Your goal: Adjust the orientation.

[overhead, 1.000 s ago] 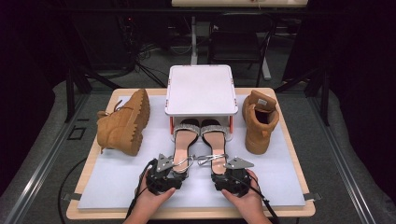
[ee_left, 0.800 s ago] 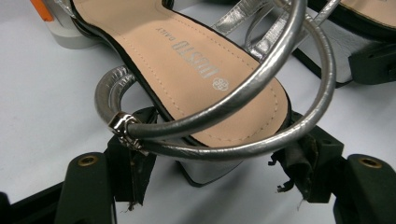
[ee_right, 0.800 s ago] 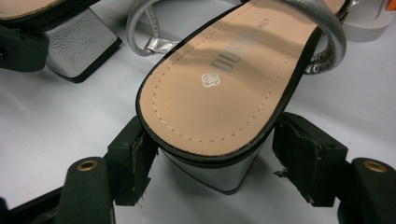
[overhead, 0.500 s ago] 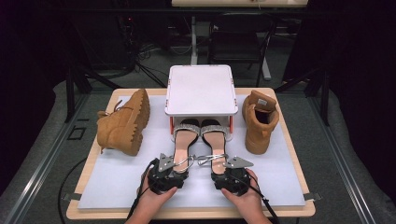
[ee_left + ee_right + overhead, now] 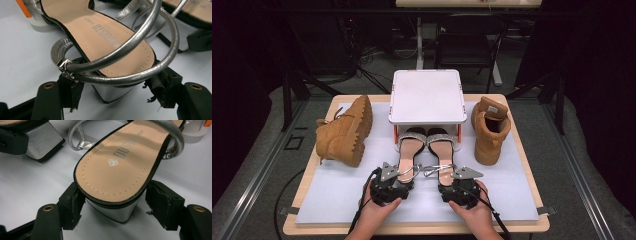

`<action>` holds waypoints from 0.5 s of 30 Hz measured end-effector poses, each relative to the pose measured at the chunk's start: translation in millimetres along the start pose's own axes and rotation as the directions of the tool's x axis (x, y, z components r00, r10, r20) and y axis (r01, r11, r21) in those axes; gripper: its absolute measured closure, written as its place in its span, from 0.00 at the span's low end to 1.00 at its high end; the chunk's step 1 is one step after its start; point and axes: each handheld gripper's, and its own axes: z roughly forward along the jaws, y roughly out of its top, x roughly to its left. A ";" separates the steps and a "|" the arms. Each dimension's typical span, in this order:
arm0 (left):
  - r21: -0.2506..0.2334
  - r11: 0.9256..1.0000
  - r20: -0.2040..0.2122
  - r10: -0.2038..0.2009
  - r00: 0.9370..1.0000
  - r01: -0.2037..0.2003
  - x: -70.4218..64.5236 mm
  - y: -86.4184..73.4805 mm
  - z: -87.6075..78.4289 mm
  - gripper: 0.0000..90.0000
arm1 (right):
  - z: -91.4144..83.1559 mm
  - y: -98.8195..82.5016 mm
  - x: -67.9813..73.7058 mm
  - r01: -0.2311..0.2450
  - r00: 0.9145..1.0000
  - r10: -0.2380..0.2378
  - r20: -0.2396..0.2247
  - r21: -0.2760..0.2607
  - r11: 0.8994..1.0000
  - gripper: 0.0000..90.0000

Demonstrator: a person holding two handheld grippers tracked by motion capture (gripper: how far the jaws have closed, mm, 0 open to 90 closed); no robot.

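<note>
A pair of silver strappy heeled sandals lies on the pale mat [image 5: 332, 195], toes tucked under a white raised platform [image 5: 427, 95] and heels toward me. My left gripper [image 5: 402, 179] is closed on the heel end of the left sandal [image 5: 410, 150]; its pads [image 5: 75, 92] press the heel seat and silver ankle strap [image 5: 130, 47]. My right gripper [image 5: 448, 180] grips the heel end of the right sandal [image 5: 443, 149], pads [image 5: 73, 206] tight against the beige insole's [image 5: 117, 167] rim. Both block heels rest on the mat.
A tan boot [image 5: 344, 131] lies on its side left of the platform. Its mate [image 5: 489, 129] stands upright to the right. The wooden table edge [image 5: 412, 229] runs just under my hands. Chairs and cables stand on the dark floor beyond.
</note>
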 end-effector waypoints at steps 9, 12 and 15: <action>-0.006 1.000 0.007 -0.021 1.000 0.021 6.3 8.7 5.0 0.38 | 2.7 10.1 -4.4 -0.024 1.000 0.024 -0.006 -0.012 1.000 0.36; -0.006 1.000 0.005 -0.020 1.000 0.020 8.2 11.0 8.5 0.38 | 3.8 13.1 -6.3 -0.027 1.000 0.027 -0.012 -0.013 1.000 0.36; -0.007 0.999 0.012 -0.033 0.999 0.033 11.3 13.5 10.9 0.38 | 5.7 17.2 -10.1 -0.039 0.999 0.038 -0.024 -0.028 0.999 0.36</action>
